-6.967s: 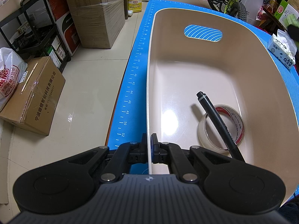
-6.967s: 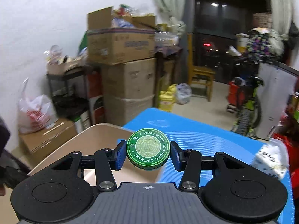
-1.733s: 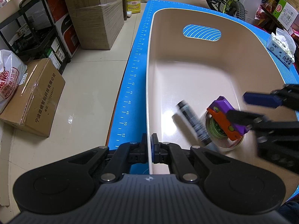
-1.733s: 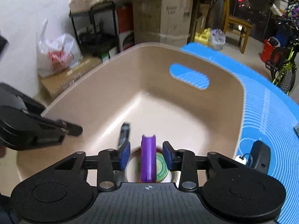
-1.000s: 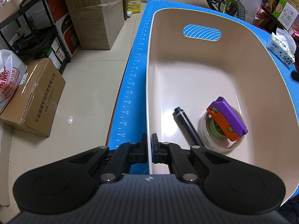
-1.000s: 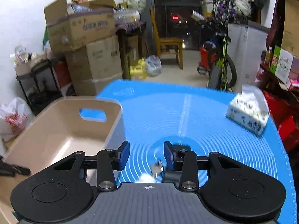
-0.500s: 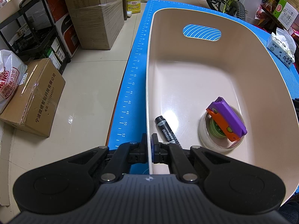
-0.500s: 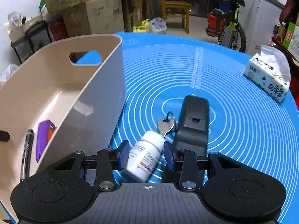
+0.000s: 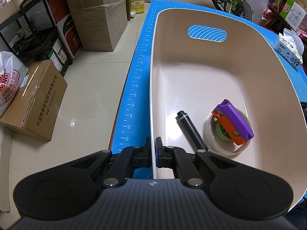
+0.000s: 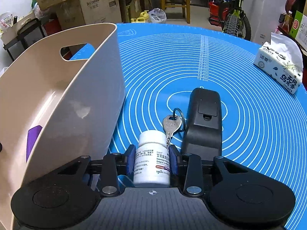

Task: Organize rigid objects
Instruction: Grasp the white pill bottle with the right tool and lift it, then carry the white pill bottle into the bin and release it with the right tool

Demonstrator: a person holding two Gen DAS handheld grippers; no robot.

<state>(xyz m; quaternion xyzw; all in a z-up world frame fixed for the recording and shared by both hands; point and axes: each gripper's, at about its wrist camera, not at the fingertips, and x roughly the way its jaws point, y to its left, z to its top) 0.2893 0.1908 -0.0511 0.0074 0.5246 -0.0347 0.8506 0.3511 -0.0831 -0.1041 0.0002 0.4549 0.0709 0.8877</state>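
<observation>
Pads of the right gripper [image 10: 152, 162] have just been closing and now bracket the white pill bottle [image 10: 152, 157], which lies on the blue mat [image 10: 191, 57] of the table beside a key [image 10: 171, 125] and a black device [image 10: 204, 122]; they look pressed on it, ready to lift. Left gripper [image 9: 153, 152] is clenched on the beige bin's rim [image 9: 152, 95], likely steadying it. Inside lie a marker [image 9: 189, 127], tape roll [image 9: 209, 134] and purple cutter [image 9: 235, 121].
</observation>
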